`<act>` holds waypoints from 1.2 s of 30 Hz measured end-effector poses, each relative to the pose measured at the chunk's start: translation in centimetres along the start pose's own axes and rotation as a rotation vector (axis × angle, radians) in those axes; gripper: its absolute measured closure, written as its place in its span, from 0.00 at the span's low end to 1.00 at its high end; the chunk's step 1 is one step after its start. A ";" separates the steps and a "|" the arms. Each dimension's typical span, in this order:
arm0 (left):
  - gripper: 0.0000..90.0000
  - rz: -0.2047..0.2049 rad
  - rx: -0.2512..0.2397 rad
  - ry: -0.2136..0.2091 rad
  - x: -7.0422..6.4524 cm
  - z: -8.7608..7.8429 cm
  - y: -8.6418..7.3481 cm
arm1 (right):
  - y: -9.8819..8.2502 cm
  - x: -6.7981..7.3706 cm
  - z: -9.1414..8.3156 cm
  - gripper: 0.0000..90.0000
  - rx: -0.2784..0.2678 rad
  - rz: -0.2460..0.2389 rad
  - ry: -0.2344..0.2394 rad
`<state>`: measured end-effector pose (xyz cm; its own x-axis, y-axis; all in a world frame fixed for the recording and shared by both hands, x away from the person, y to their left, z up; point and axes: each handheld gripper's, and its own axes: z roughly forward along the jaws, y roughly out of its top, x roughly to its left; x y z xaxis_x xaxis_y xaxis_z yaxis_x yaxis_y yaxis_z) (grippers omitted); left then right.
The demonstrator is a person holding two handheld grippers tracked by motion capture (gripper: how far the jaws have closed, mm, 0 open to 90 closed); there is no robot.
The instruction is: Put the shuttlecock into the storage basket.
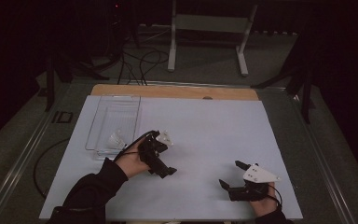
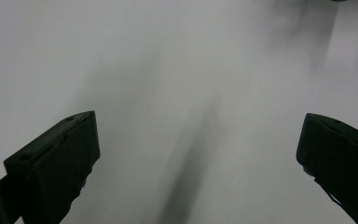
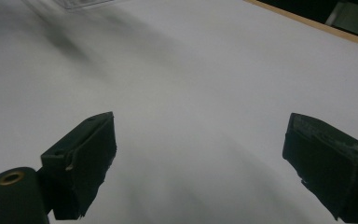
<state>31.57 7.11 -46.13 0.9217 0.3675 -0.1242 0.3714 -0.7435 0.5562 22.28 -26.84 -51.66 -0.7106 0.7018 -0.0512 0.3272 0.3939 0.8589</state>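
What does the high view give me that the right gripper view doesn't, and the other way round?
High view: the left claw and the whole clear tray with a small white item in it. Right gripper view: a close look at the right claw, its jaws wide apart with nothing between them. Both: the right claw, the white tabletop, a part of the clear tray and the wooden edge.

L gripper point(image 1: 161, 161) is seen left of centre in the high view, held by the left hand point(image 1: 131, 161), dark sleeve entering from bottom left; fingers point(image 2: 56, 168) spread wide, nothing gripped. R gripper point(image 1: 233, 175) is seen at lower right, fingers point(image 3: 81, 161) likewise parted, pointed left.
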 end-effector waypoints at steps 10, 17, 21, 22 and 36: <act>0.00 0.005 0.015 -0.026 -1.3 0.9 -1.9 | 0.0 0.0 -0.1 0.11 0.000 0.000 -0.002; 0.00 0.012 0.013 -0.021 -1.9 0.7 -3.7 | 0.0 0.0 -0.1 0.11 0.000 0.003 -0.004; 0.00 0.007 0.016 -0.019 -2.0 0.5 -4.8 | 0.0 0.0 -0.1 0.11 0.001 0.000 -0.003; 0.00 0.007 0.016 -0.019 -2.0 0.5 -4.8 | 0.0 0.0 -0.1 0.11 0.001 0.000 -0.003; 0.00 -0.050 -0.049 -0.011 -2.4 0.2 -8.9 | 0.0 0.0 0.0 0.11 0.003 0.005 -0.004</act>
<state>26.04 12.69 -50.98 0.9034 0.3974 -0.1613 0.4113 -0.6962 0.5884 22.25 -26.86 -51.63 -0.7067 0.7059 -0.0490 0.3324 0.3923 0.8577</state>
